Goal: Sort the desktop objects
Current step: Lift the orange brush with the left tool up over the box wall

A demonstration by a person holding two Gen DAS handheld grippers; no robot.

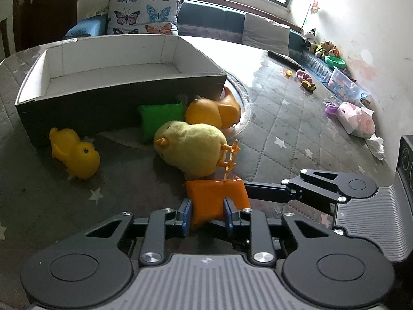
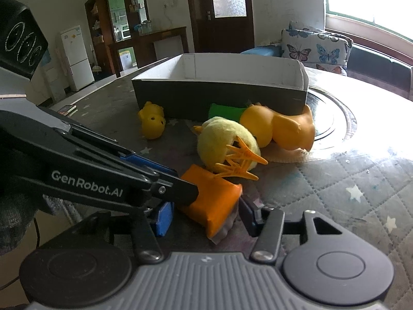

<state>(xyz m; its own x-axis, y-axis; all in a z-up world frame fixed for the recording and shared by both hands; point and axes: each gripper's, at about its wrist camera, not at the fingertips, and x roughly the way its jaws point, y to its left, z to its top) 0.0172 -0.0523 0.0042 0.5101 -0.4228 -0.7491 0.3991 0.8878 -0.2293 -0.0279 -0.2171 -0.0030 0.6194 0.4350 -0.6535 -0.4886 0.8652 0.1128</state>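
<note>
My left gripper (image 1: 207, 213) is shut on an orange beanbag (image 1: 216, 199), which rests low over the table; the beanbag also shows in the right wrist view (image 2: 211, 201). My right gripper (image 2: 205, 218) is open, its blue pads either side of the same beanbag, and it reaches in from the right in the left wrist view (image 1: 260, 190). A fluffy yellow chick (image 1: 191, 147) lies just beyond. Behind it are an orange rubber duck (image 1: 214, 111), a green beanbag (image 1: 160, 118) and a small yellow rubber duck (image 1: 77, 152). An open dark box (image 1: 116, 95) with a white inside stands behind them.
The quilted table cover (image 1: 284, 118) spreads to the right, with a glass turntable ring (image 2: 335, 129). Small toys, a plastic bin (image 1: 346, 82) and a pink bag (image 1: 358, 121) lie along the far right edge by the wall. A sofa with butterfly cushions (image 1: 144, 18) is behind the table.
</note>
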